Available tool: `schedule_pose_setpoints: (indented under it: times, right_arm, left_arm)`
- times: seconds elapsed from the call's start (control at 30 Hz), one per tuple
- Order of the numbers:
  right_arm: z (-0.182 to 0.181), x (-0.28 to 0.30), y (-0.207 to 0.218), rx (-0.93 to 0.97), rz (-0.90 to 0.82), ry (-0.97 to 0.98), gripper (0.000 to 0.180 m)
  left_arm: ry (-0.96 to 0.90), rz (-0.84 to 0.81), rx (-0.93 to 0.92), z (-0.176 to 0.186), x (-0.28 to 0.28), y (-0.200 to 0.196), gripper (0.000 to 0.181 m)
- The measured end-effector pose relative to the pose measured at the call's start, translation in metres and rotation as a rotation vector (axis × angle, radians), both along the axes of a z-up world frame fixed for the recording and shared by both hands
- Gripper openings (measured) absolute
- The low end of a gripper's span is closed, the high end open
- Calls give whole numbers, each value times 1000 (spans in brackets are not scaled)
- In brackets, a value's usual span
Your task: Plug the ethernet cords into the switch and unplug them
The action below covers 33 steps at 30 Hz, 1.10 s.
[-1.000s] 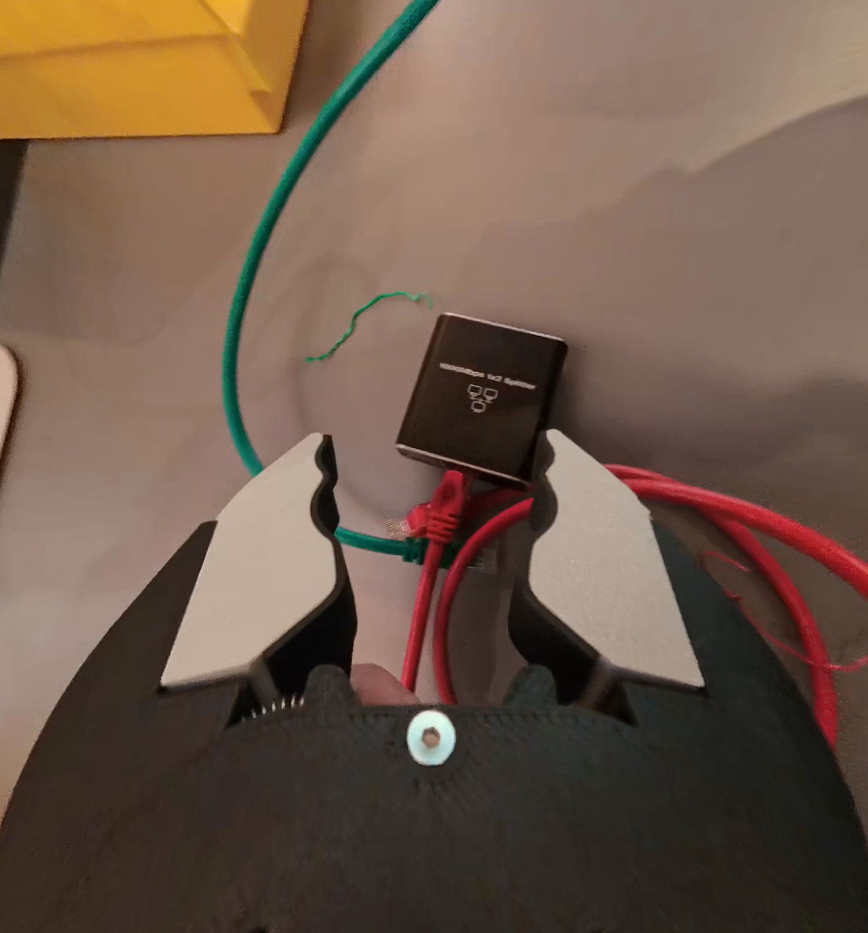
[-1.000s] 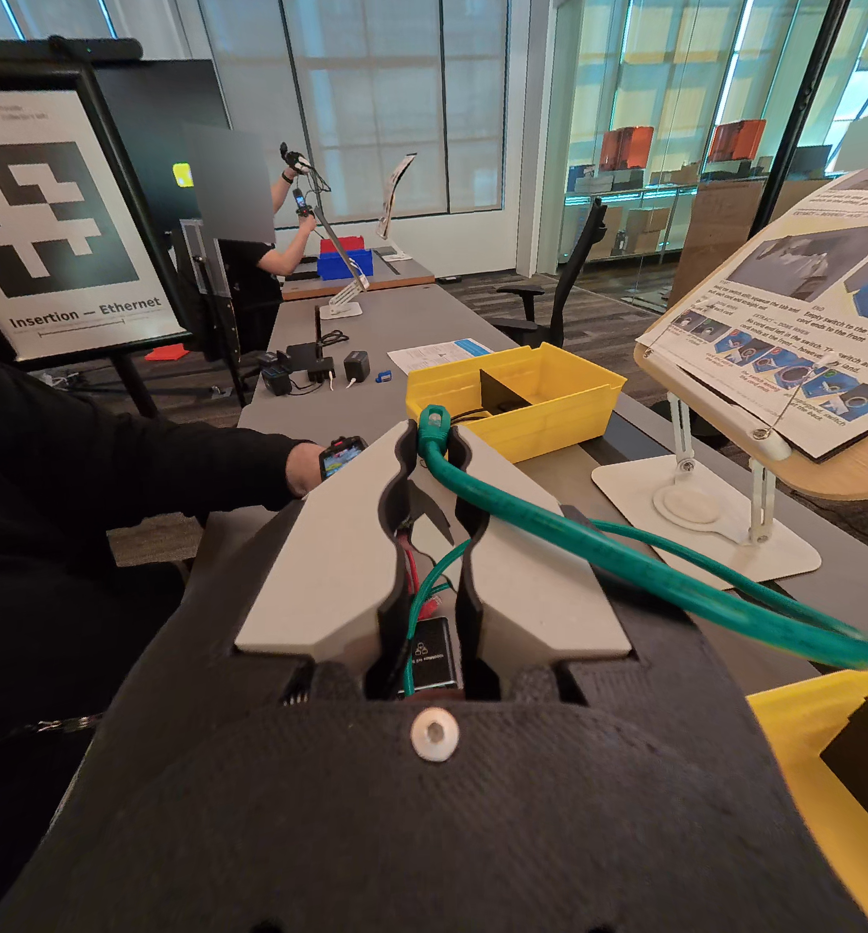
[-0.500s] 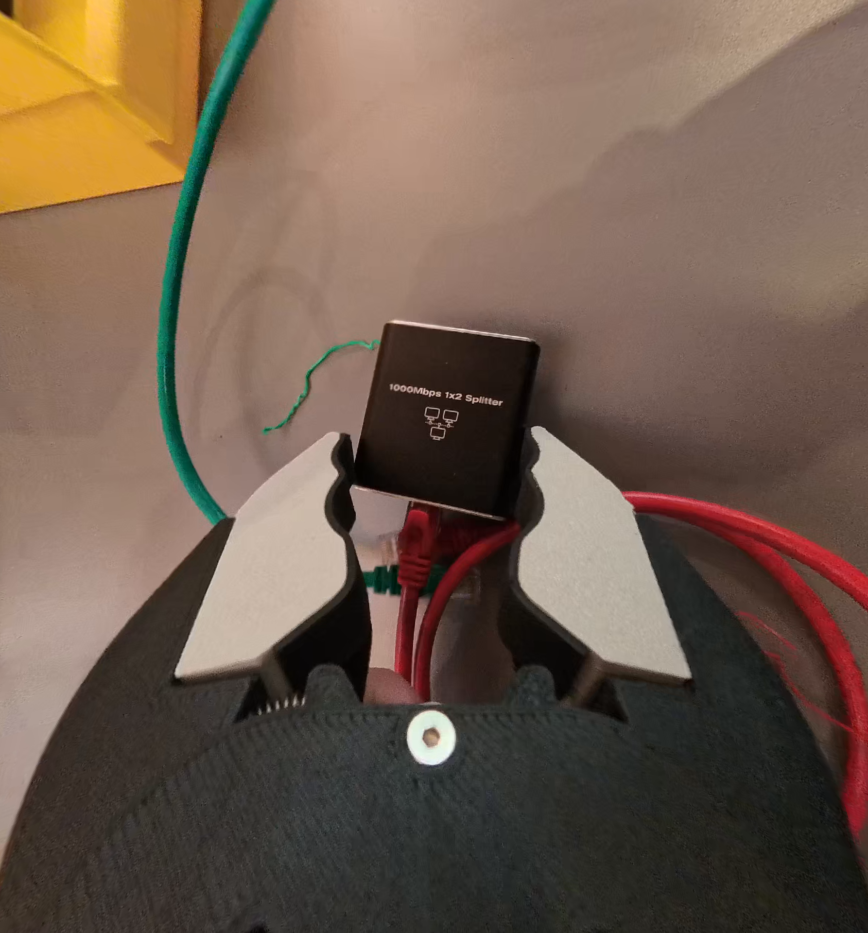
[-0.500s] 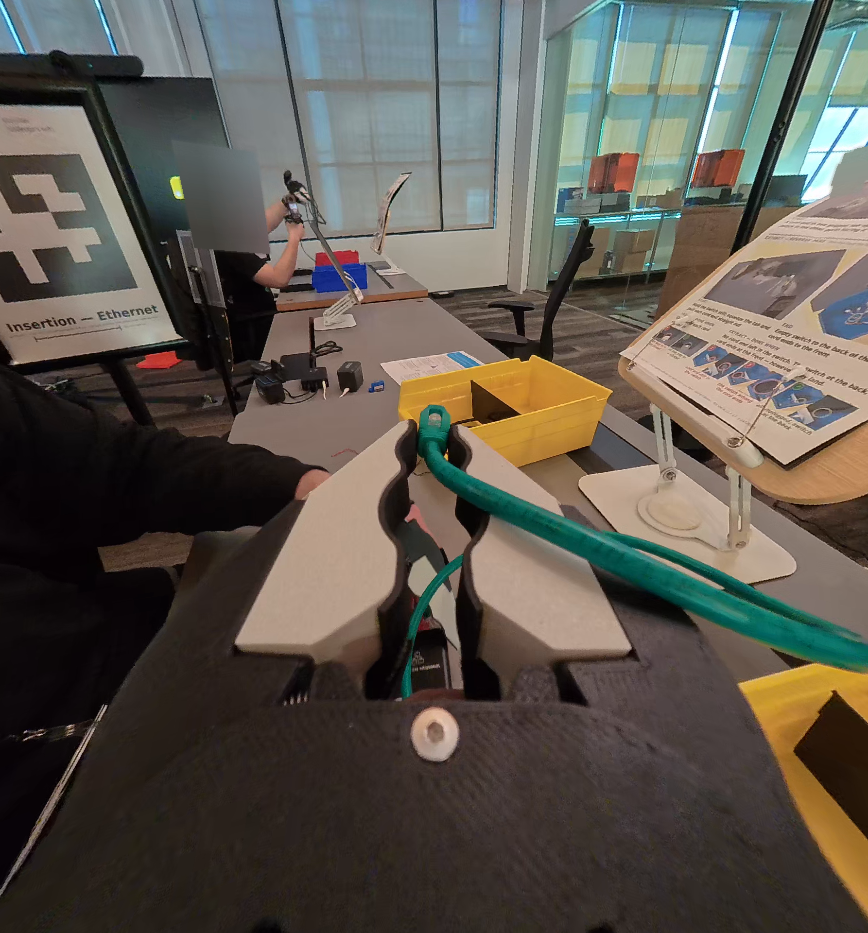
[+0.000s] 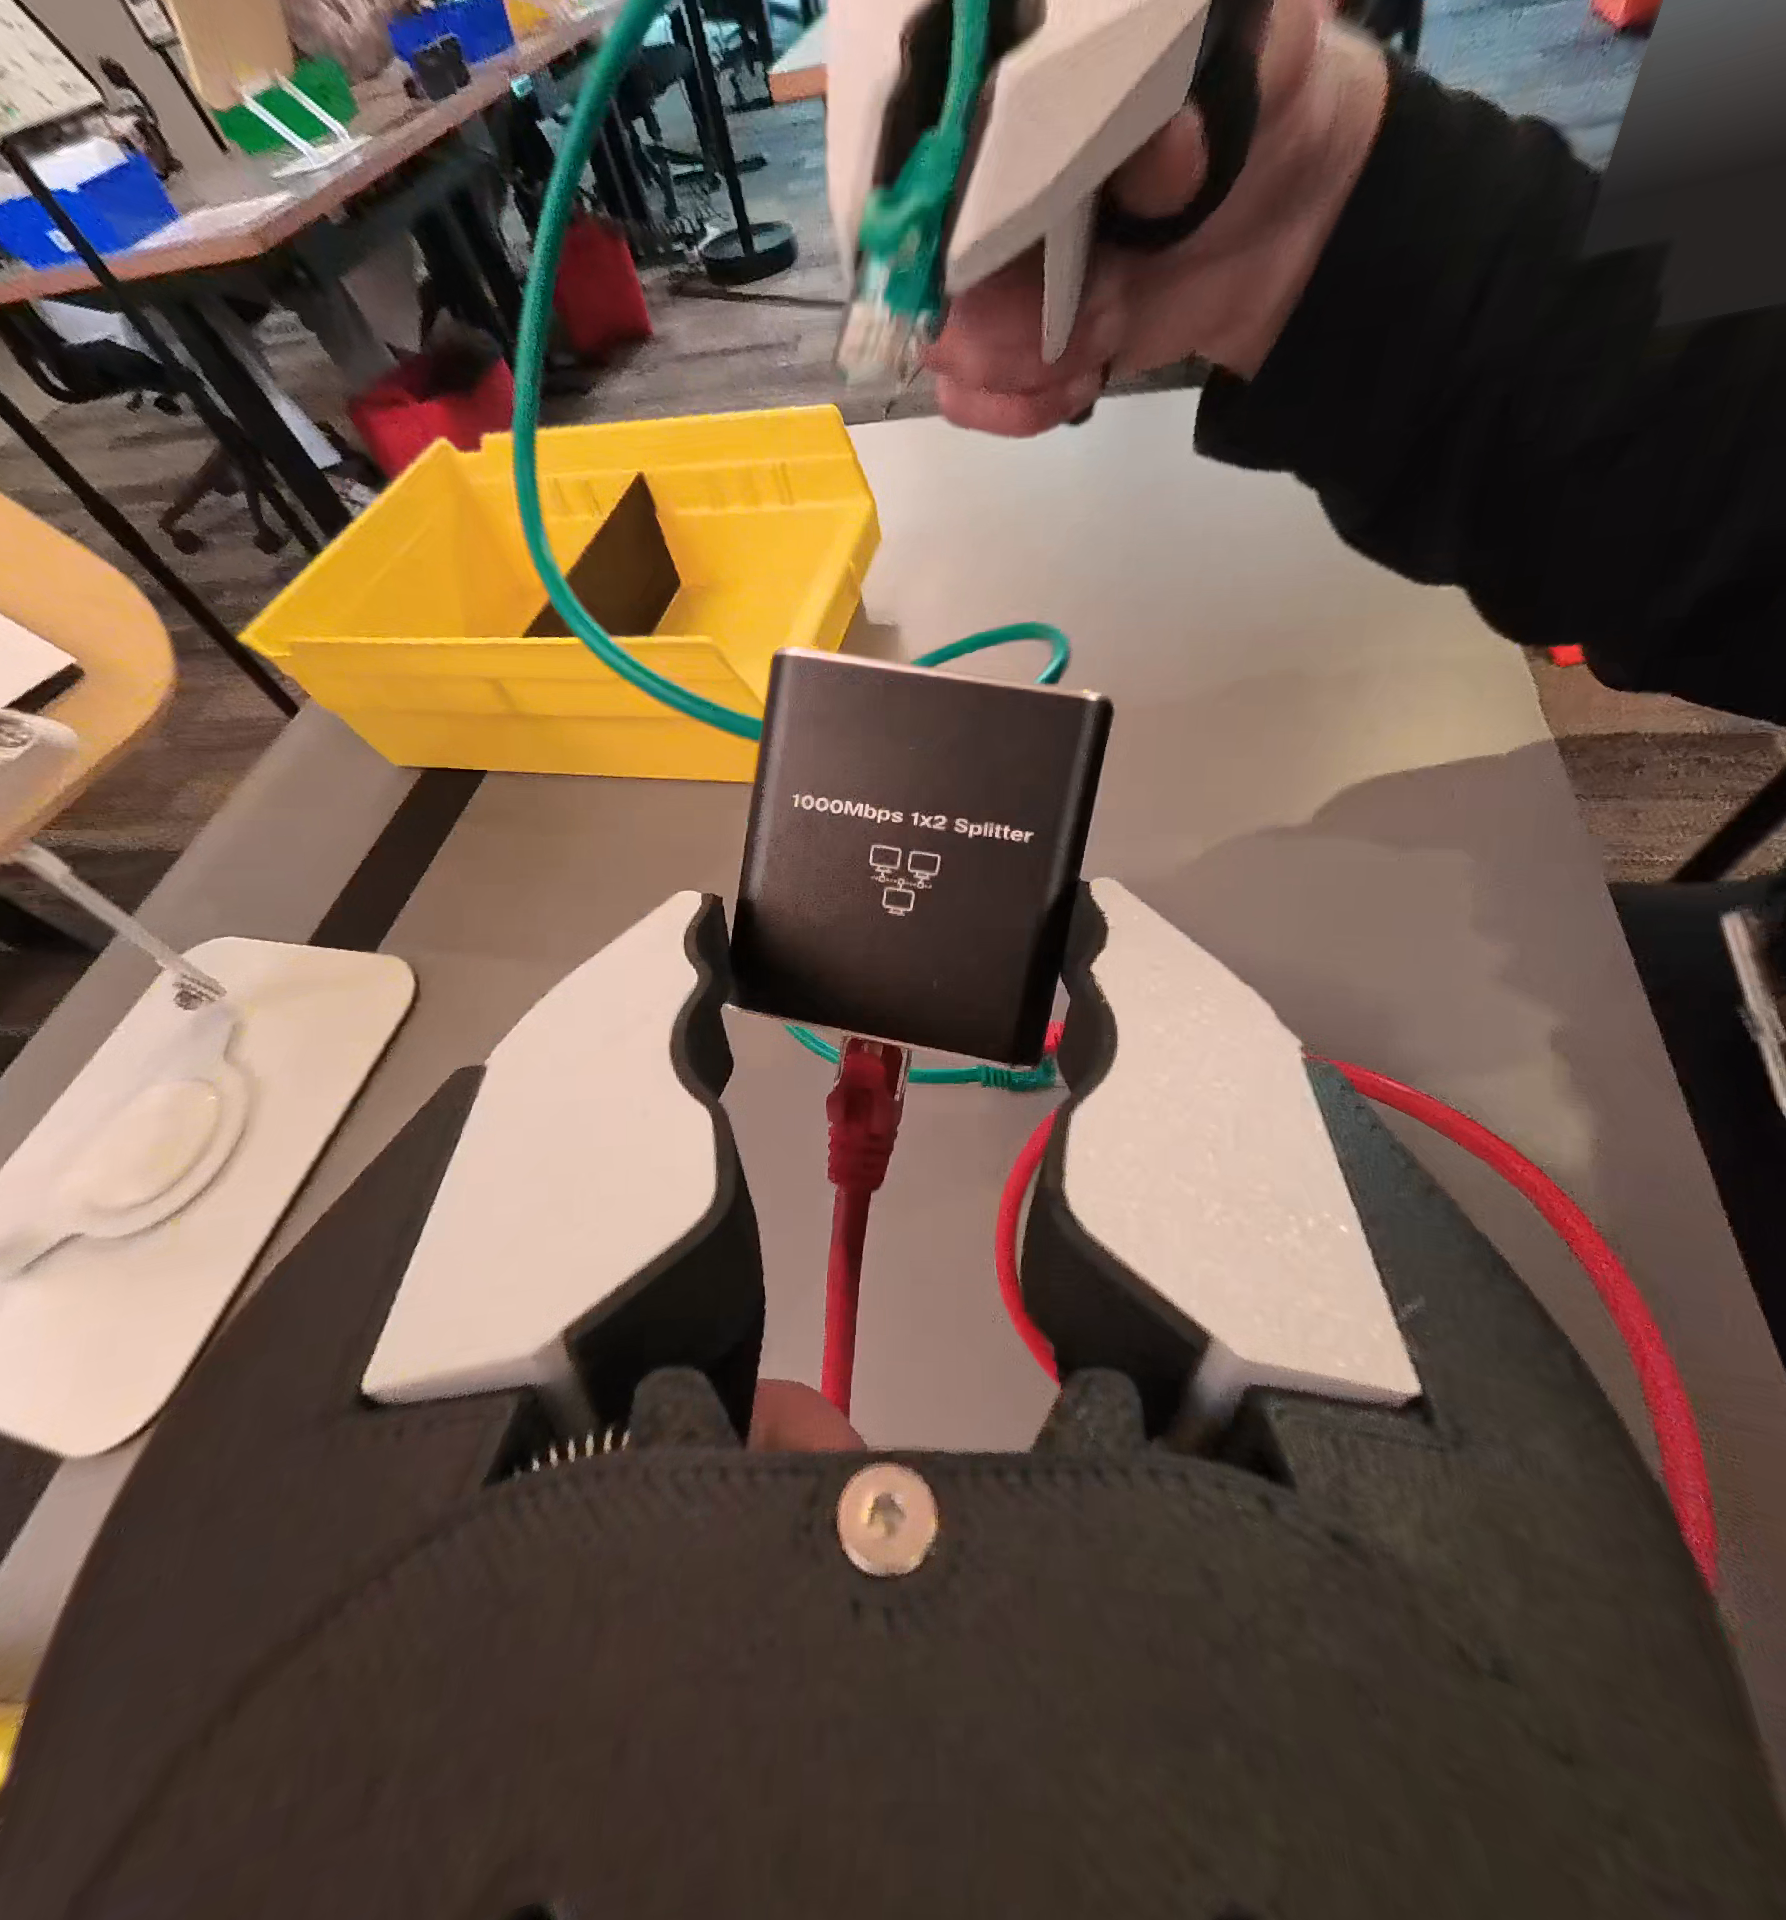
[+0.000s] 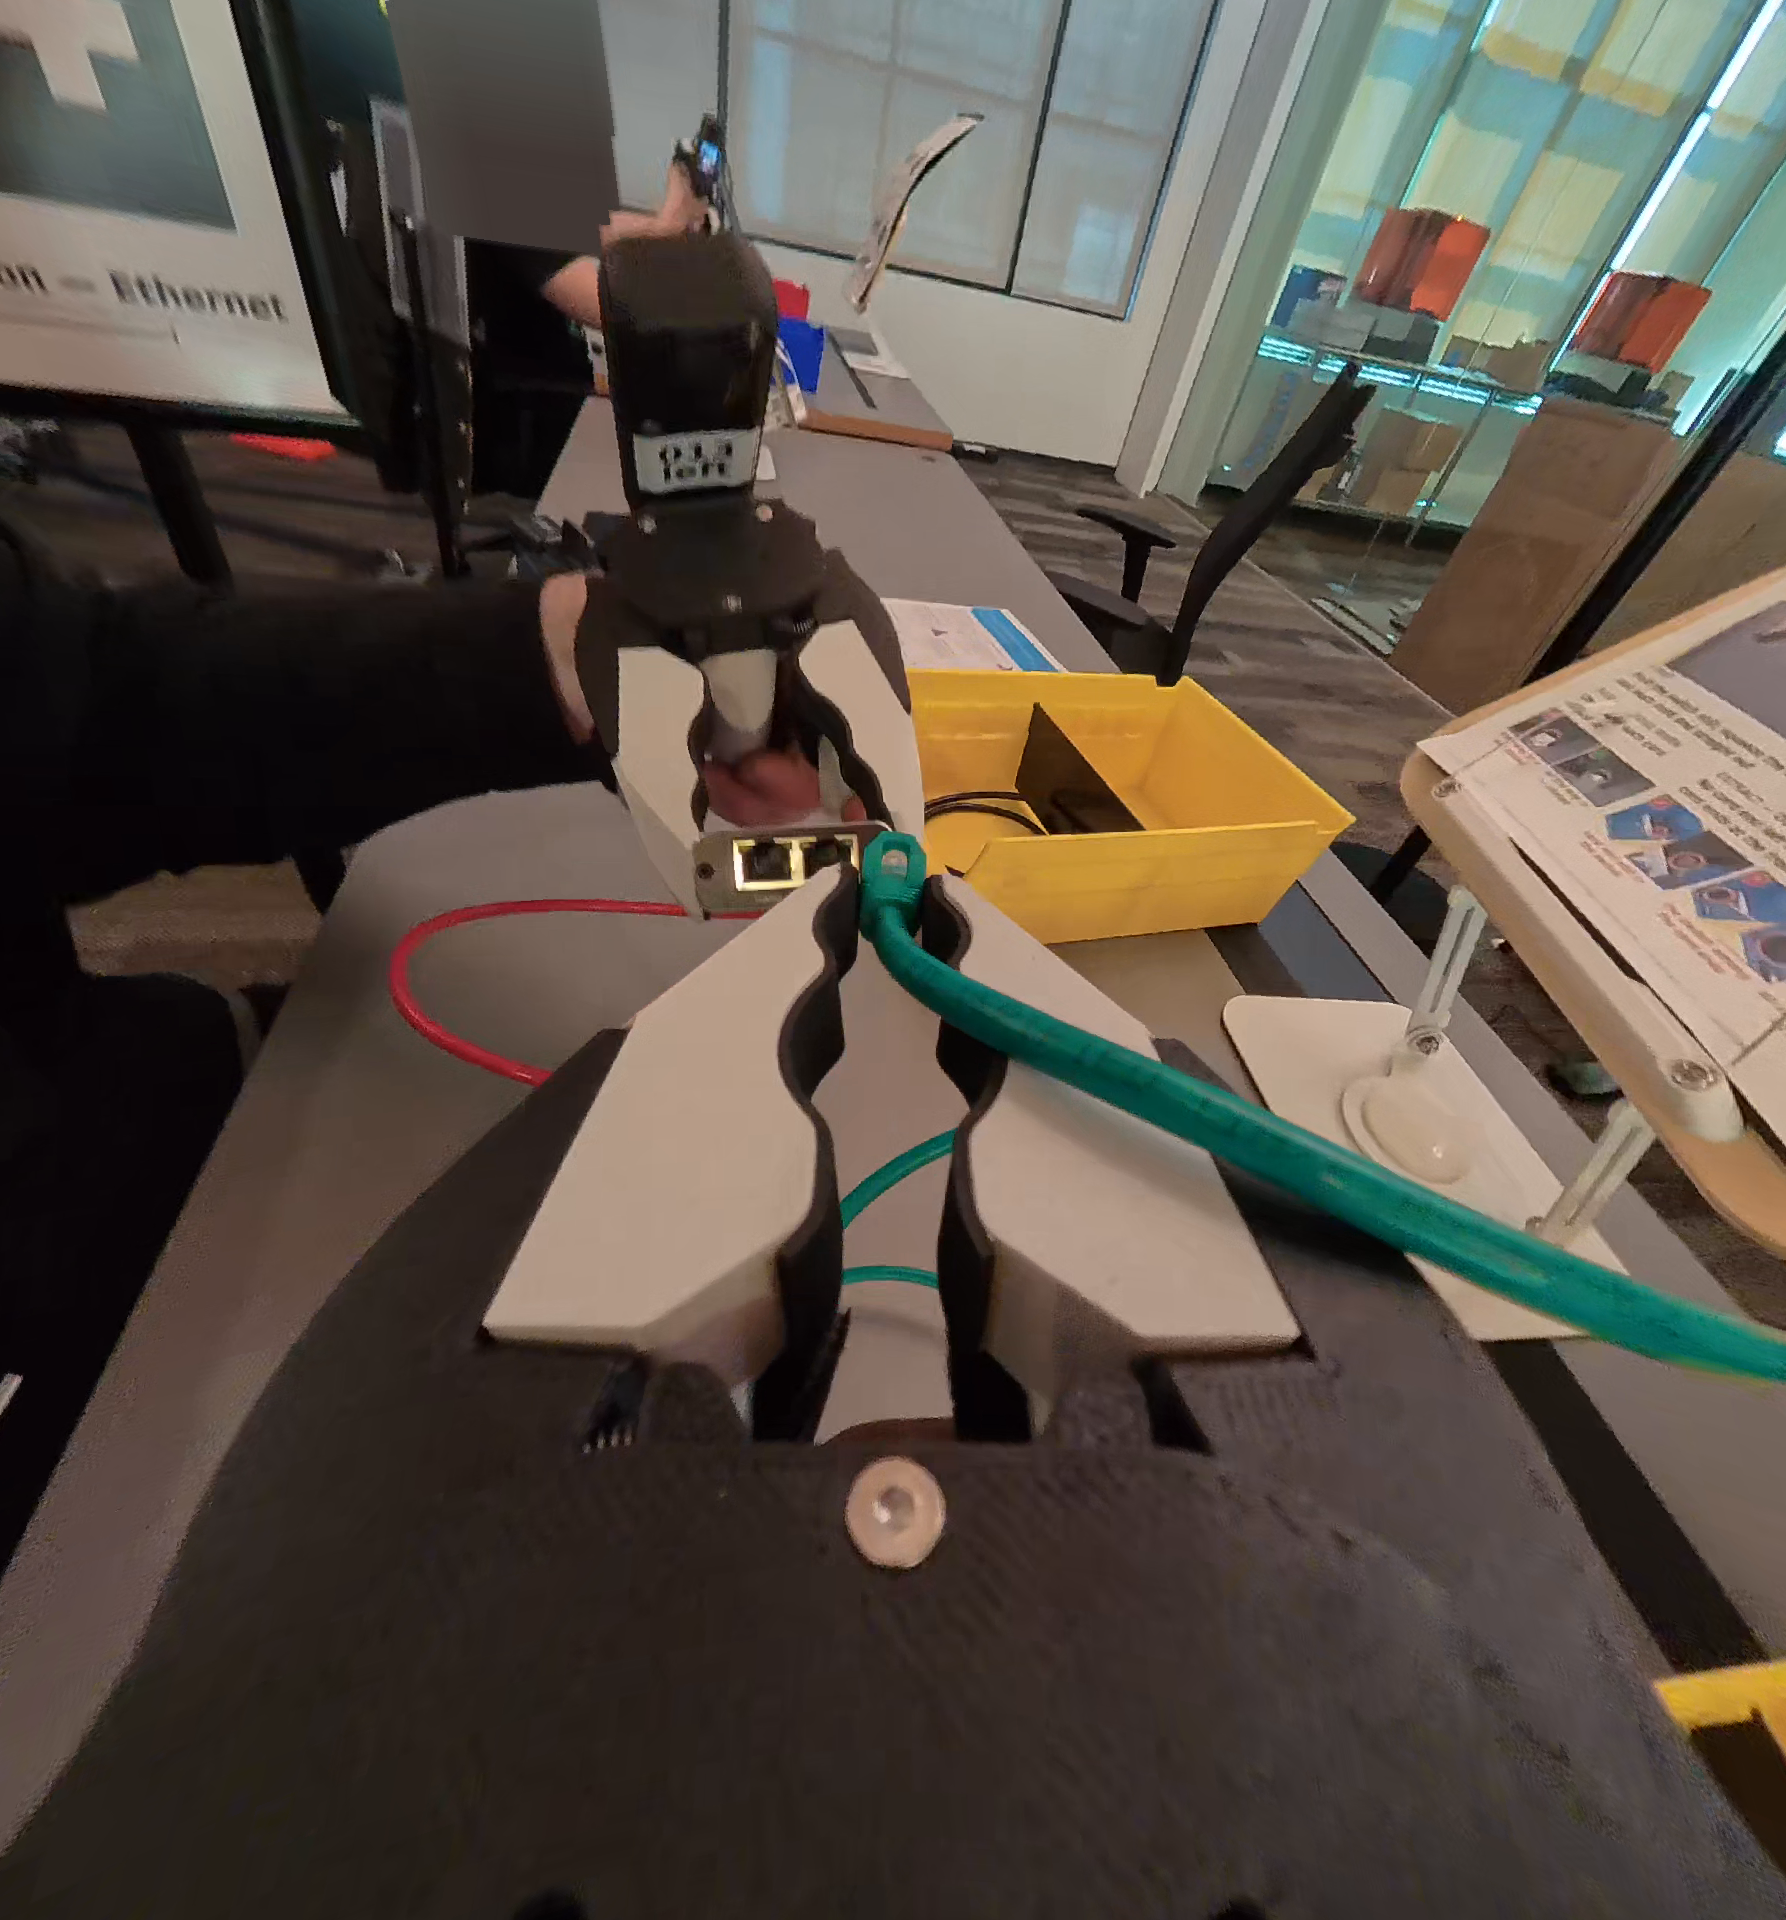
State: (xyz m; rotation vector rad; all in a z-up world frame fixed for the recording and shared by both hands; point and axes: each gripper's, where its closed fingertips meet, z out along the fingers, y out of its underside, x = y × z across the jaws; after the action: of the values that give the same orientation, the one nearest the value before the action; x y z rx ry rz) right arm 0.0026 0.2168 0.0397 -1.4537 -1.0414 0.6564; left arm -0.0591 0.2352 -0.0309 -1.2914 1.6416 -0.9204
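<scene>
- Far left, the white flat base plate of the document stand (image 5: 172, 1164) sits on the grey tabletop (image 5: 1232, 623), out of play.
- Next along, the yellow plastic bin with a black divider (image 5: 577, 665) rests at the table's far edge, and a loop of slack cable arcs in front of it.
- Centre now, and here's the change: a second ago the small black box-shaped ethernet switch (image 5: 920, 873) lay flat on the table; now the left gripper (image 5: 894, 966) has clamped its sides and lifted it, tilted up off the surface.
- The red ethernet cord (image 5: 853, 1174) is seated in the switch's near face and hangs down between the left fingers.
- The right wrist view shows the switch's far face turned toward the other tool: a metal plate with two ports (image 6: 790, 860), both looking empty.
- Right of centre, the right gripper (image 6: 894, 883) stays pinched narrow on the green braided ethernet cord (image 6: 1284, 1132), with its clear plug (image 5: 873, 322) poking past the fingertips.
- That plug is near the ports but not yet in either; by my read, the insertion is next.
- Lining up the plug with an opening looks like the fiddly bit.
</scene>
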Motion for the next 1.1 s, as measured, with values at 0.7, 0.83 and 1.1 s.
schedule_pose_setpoints:
  times: [0.7, 0.83, 1.1]
  right_arm:
    - [-30, -58, -1, 87, 59, -188, 9]
    - [-30, -56, -3, 87, 53, -217, 9]
    - [-35, -56, -7, 64, 32, -305, 10]
  left_arm:
    - [74, -21, 9, -3, -17, -7, 60]
    - [85, -8, 53, -1, -15, -9, 60]
    - [118, 4, 116, -1, -15, -12, 59]
